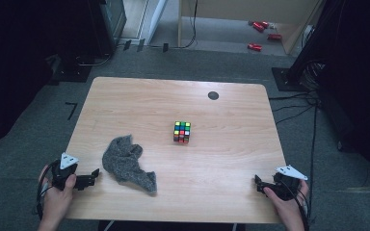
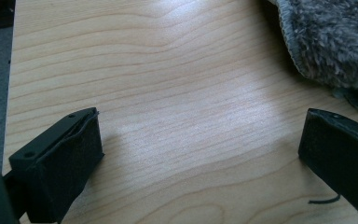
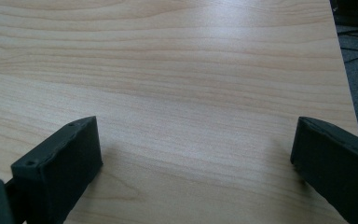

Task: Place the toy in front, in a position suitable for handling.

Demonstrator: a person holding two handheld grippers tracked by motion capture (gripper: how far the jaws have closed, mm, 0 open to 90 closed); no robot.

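A colourful puzzle cube stands near the middle of the wooden table. A crumpled grey fluffy cloth lies at the front left; its edge reaches into the top right of the left gripper view. My left gripper rests at the table's front left corner, just left of the cloth, jaws wide apart over bare wood. At the front right corner my right gripper is open too, with only tabletop between its jaws.
A small black round disc sits in the tabletop near the far right. Grey carpet surrounds the table, with cables on the floor at right and red items far back. A dark cabinet stands at the back left.
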